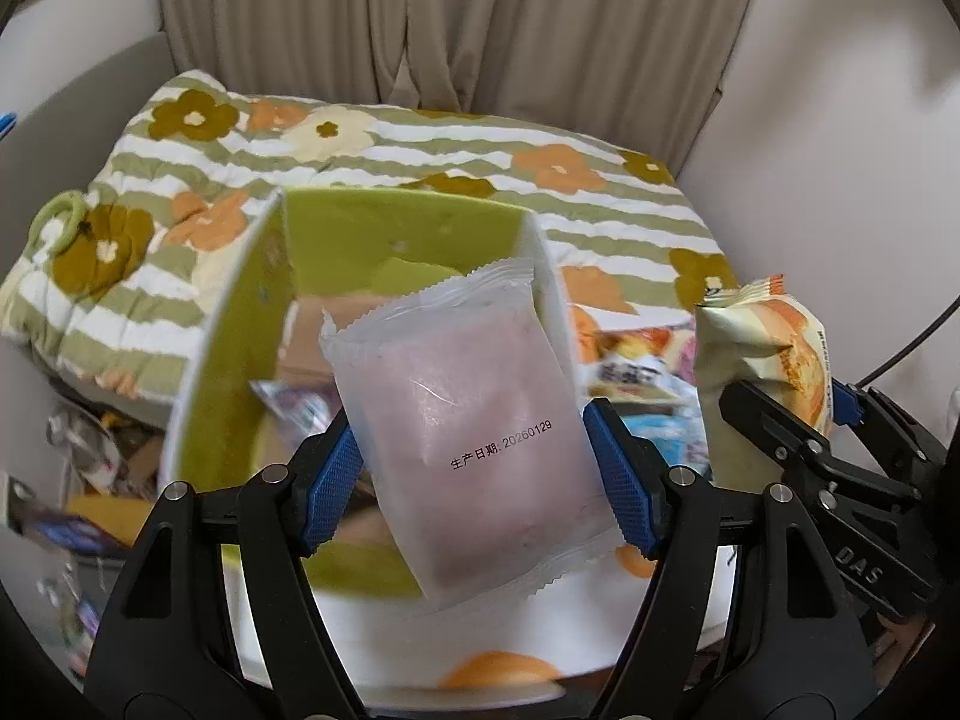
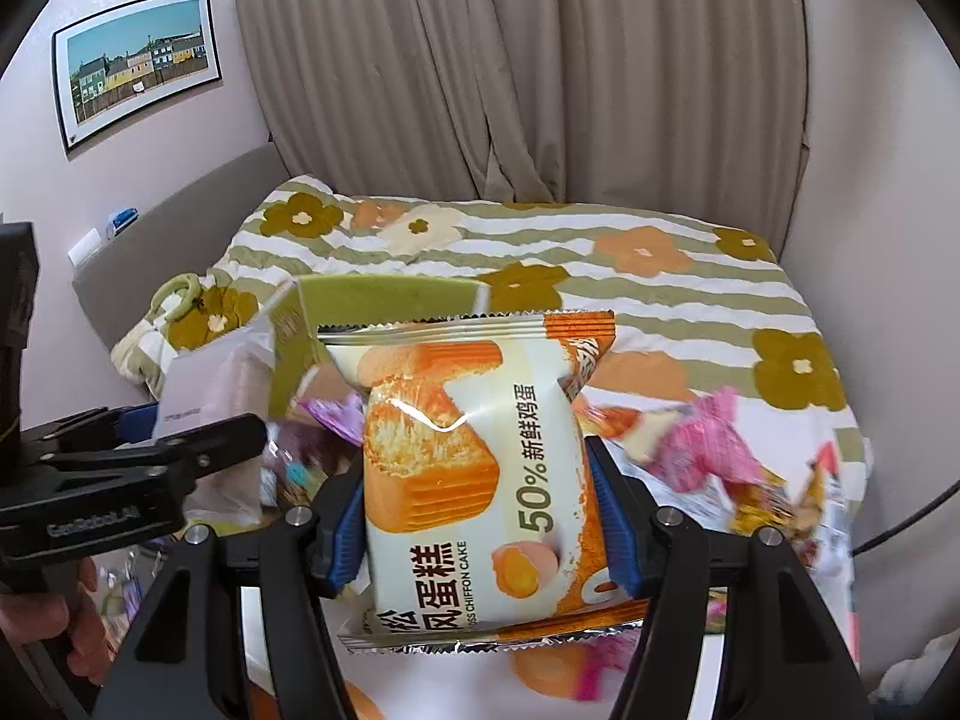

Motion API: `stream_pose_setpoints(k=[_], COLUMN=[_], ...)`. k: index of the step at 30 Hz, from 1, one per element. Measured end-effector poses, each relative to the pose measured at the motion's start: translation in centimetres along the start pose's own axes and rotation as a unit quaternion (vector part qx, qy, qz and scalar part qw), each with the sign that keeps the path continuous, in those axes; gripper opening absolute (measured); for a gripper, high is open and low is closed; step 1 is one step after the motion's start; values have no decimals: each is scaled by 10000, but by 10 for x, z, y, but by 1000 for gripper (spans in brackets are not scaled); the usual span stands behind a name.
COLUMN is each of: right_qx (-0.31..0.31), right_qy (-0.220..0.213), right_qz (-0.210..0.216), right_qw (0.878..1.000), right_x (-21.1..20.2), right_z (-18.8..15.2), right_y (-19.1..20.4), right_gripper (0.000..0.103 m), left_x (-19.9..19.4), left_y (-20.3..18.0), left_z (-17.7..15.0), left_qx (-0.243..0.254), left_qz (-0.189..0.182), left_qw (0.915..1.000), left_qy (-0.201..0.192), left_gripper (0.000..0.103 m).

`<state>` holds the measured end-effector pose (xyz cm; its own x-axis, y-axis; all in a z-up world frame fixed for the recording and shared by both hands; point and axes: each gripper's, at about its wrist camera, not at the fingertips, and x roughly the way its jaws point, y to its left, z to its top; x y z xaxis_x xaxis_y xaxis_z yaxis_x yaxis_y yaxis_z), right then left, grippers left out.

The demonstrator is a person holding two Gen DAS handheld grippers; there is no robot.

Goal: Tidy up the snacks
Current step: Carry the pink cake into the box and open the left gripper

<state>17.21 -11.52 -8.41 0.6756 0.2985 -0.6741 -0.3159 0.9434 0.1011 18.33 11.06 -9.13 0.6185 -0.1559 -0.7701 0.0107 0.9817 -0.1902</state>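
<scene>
My left gripper (image 1: 474, 474) is shut on a frosted pink snack packet (image 1: 468, 426) and holds it above a green storage box (image 1: 240, 312) with white rims that has several snacks inside. My right gripper (image 2: 480, 516) is shut on an orange chiffon cake packet (image 2: 474, 468), held above the bed just right of the box (image 2: 384, 294). The cake packet also shows in the left wrist view (image 1: 762, 360), with the right gripper (image 1: 804, 426) at the right edge. The left gripper (image 2: 138, 438) with the pink packet (image 2: 210, 384) shows at the left of the right wrist view.
A floral quilt (image 1: 420, 150) covers the bed. Loose snack packets (image 2: 708, 444) lie on it to the right of the box. More packets (image 1: 90, 468) lie left of the box. Curtains (image 2: 510, 60) and a framed picture (image 2: 138, 66) hang behind.
</scene>
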Motion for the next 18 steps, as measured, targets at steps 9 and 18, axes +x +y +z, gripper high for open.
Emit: stream_pose_setpoints(k=[9,18], right_qx=[193,235], right_qy=[299,663], right_qz=[-223,-358], right_qw=[9991,9969], right_x=[51,82], right_z=[16,13], right_y=[64,78], right_gripper=[59,59], left_x=[62,92], left_y=[71,99], left_z=[45,49], left_qx=[338,474], left_qz=[-238,-225], left_qw=[9981,9973], left_qy=[458,511], left_gripper=[69,102])
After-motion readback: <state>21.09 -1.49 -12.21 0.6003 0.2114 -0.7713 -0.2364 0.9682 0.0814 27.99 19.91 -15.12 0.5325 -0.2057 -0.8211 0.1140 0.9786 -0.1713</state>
